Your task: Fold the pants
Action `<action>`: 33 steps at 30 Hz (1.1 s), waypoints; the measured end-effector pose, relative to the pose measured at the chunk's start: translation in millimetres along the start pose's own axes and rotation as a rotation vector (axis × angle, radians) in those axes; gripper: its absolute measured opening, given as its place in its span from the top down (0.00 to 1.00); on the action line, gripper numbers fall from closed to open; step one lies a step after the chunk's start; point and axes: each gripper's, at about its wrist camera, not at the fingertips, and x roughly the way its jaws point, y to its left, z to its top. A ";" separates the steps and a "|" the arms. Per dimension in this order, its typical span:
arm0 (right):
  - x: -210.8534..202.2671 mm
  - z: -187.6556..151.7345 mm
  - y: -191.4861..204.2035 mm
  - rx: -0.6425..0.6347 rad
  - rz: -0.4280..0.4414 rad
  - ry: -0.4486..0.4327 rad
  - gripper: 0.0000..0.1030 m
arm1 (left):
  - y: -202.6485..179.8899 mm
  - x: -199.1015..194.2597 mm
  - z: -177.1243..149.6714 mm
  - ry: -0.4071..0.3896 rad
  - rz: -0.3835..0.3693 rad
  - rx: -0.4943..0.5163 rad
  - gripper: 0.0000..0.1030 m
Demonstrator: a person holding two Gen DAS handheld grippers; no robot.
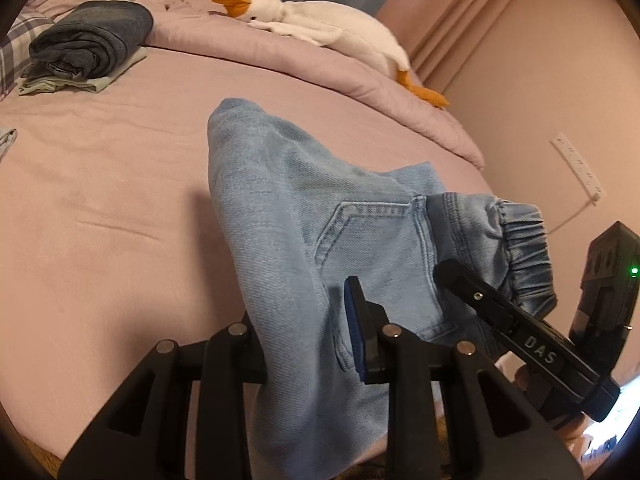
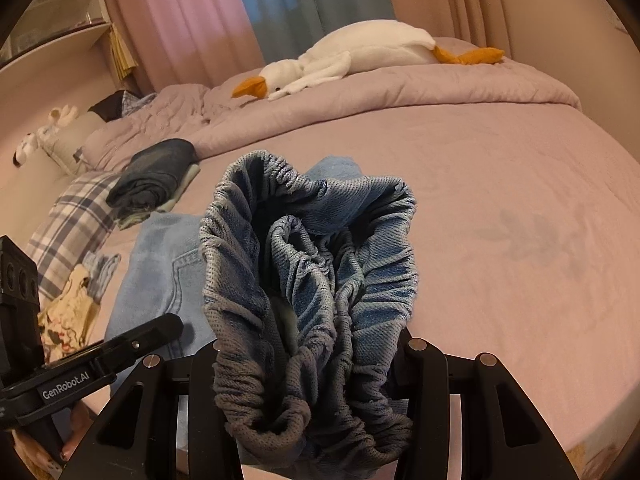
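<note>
Both grippers — left gripper and right gripper — clamp the jeans (elastic waistband bunched) above the bed.

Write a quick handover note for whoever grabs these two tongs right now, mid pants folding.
Left tongs: shut on the light blue jeans, gripping the fabric near the back pocket.
Right tongs: shut on the bunched elastic waistband.
Jeans are half lifted, the rest draped on the pink bed.
A stack of folded clothes already sits at the far side, by the plaid pillow; a goose toy lies on the quilt.
Done: both grips secured.
Left: spread the jeans flat, fold, add to the stack.
</note>
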 end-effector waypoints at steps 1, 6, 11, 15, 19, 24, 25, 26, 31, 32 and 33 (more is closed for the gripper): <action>4.6 1.2 0.0 0.004 0.008 0.004 0.55 | 1.3 3.3 2.4 -0.001 0.016 -0.001 0.74; 28.4 2.9 -0.1 0.007 0.015 0.024 0.55 | 14.9 19.6 9.3 -0.011 0.028 -0.033 0.74; 57.2 -5.1 -4.3 0.024 0.012 0.112 0.55 | 30.4 43.0 4.7 0.059 0.068 -0.078 0.74; 73.5 -17.8 -10.9 0.030 -0.039 0.160 0.54 | 35.0 55.5 -0.7 0.088 0.144 -0.071 0.69; 74.1 -20.6 -17.9 0.056 -0.020 0.169 0.52 | 45.3 61.1 -1.8 0.110 0.143 -0.120 0.63; 70.2 -25.7 -20.3 0.060 -0.037 0.184 0.46 | 42.5 54.6 -7.3 0.117 0.176 -0.123 0.57; 65.0 -27.5 -19.1 0.048 -0.042 0.180 0.46 | 39.6 51.1 -9.9 0.115 0.191 -0.115 0.55; 62.7 -27.8 -18.9 0.040 -0.048 0.179 0.46 | 36.9 47.6 -12.3 0.115 0.203 -0.105 0.54; 42.5 -30.8 -26.0 0.044 -0.059 0.178 0.38 | 30.2 24.5 -19.4 0.131 0.220 -0.092 0.35; 33.5 -30.7 -27.0 0.039 -0.062 0.160 0.28 | 26.6 17.0 -19.2 0.111 0.225 -0.075 0.34; 26.3 -30.2 -26.8 0.032 -0.068 0.138 0.19 | 20.6 3.6 -19.0 0.069 0.230 -0.050 0.29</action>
